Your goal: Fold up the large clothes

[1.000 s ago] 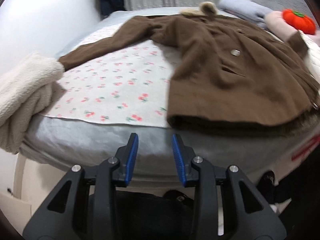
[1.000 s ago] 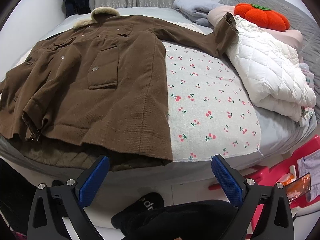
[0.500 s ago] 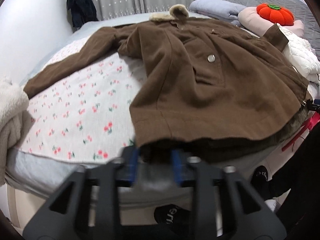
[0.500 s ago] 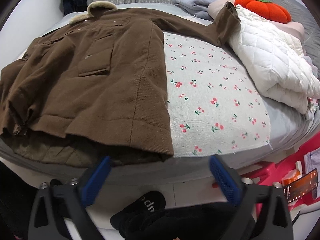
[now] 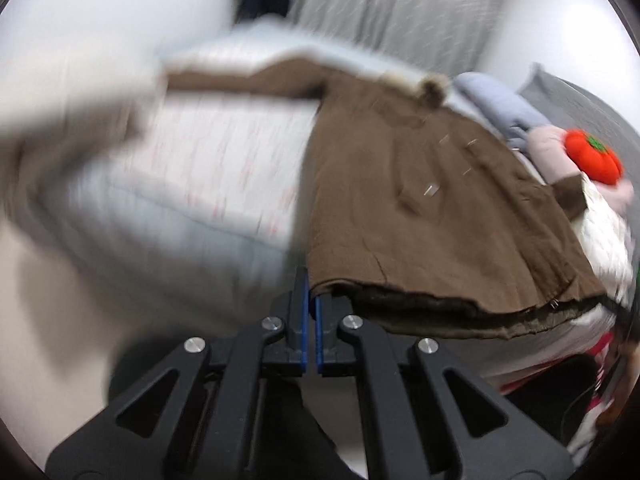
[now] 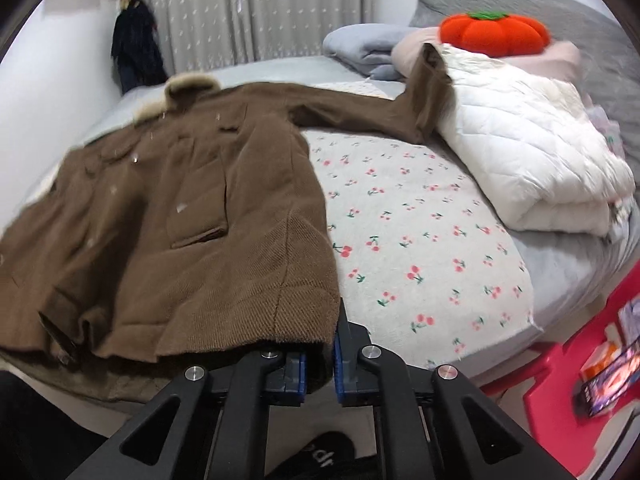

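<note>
A brown coat (image 6: 180,220) with a fur collar lies spread face up on the bed, sleeves out to both sides, its hem at the near edge. My right gripper (image 6: 323,334) has its jaws closing on the hem's right corner. Brown cloth drapes over the left finger and lining shows between the blue pads. In the blurred left wrist view the coat (image 5: 420,220) fills the right half. My left gripper (image 5: 312,300) has its jaws closing on the hem's left corner, the pads almost touching with the cloth edge at their tips.
A cherry-print sheet (image 6: 420,240) covers the bed. A folded white quilted jacket (image 6: 520,152) lies at the right under one coat sleeve, with an orange pumpkin cushion (image 6: 492,34) behind. A cream fleece (image 5: 60,128) lies at the left. A red stool (image 6: 580,360) stands beside the bed.
Both grippers moved forward to the coat's hem and closed on its two corners. The right went from wide open to shut. The left view rolled and blurred.
</note>
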A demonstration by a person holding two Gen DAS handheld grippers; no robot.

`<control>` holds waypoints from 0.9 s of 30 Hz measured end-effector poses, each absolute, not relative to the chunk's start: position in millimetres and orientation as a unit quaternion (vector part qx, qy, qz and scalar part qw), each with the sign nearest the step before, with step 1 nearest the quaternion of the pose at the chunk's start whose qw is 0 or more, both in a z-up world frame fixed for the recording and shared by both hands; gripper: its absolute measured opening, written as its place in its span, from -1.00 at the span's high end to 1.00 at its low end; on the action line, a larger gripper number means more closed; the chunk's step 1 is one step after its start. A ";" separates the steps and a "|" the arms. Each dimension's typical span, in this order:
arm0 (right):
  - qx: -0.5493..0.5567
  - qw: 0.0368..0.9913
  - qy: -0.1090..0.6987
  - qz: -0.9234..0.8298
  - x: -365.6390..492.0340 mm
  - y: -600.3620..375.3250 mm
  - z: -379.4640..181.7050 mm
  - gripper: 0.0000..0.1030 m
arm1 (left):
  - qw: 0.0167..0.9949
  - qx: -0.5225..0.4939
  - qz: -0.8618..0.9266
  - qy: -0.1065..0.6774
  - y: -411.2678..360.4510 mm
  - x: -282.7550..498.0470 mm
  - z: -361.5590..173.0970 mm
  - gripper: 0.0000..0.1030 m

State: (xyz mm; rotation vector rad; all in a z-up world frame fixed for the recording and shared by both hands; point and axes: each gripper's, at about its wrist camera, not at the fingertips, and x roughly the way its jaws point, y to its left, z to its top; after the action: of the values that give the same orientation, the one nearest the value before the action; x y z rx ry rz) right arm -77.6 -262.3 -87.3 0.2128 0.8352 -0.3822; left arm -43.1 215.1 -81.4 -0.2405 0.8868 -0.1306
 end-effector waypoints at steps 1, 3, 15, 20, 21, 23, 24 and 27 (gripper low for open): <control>0.106 0.884 0.415 -0.187 -77.8 -262.9 -91.8 0.84 | 0.885 -0.119 -0.054 0.448 216.7 -41.8 -94.0 0.93; 0.097 0.870 0.442 -0.196 -75.0 -260.9 -105.3 0.84 | 0.874 -0.108 -0.038 0.473 214.2 -38.6 -113.4 0.93; -0.096 0.868 0.442 -0.204 -88.8 -231.4 -112.3 -0.44 | 0.886 0.072 -0.079 0.452 164.2 -49.6 -112.1 -0.25; -0.136 0.872 0.431 -0.190 -81.1 -219.7 -121.0 -0.44 | 0.896 0.126 -0.076 0.420 148.3 -53.0 -114.3 -0.39; -0.144 0.874 0.424 -0.187 -78.6 -217.3 -120.9 -0.41 | 0.898 0.129 -0.068 0.415 147.0 -47.9 -115.0 -0.39; -0.164 0.881 0.405 -0.183 -72.0 -211.6 -119.7 -0.38 | 0.903 0.127 -0.061 0.406 148.6 -41.6 -113.0 -0.39; -0.174 0.884 0.394 -0.180 -69.9 -210.0 -117.5 -0.20 | 0.905 0.124 -0.063 0.402 149.3 -42.7 -111.9 -0.28; -0.173 0.895 0.379 -0.158 -67.2 -212.4 -108.0 0.87 | 0.906 0.124 -0.072 0.399 151.1 -35.6 -110.1 0.72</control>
State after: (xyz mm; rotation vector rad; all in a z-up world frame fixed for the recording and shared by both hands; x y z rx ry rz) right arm -67.2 -212.4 -108.0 -0.3592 0.7848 -0.3282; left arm -35.6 151.1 -110.1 0.2554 0.8234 -0.1482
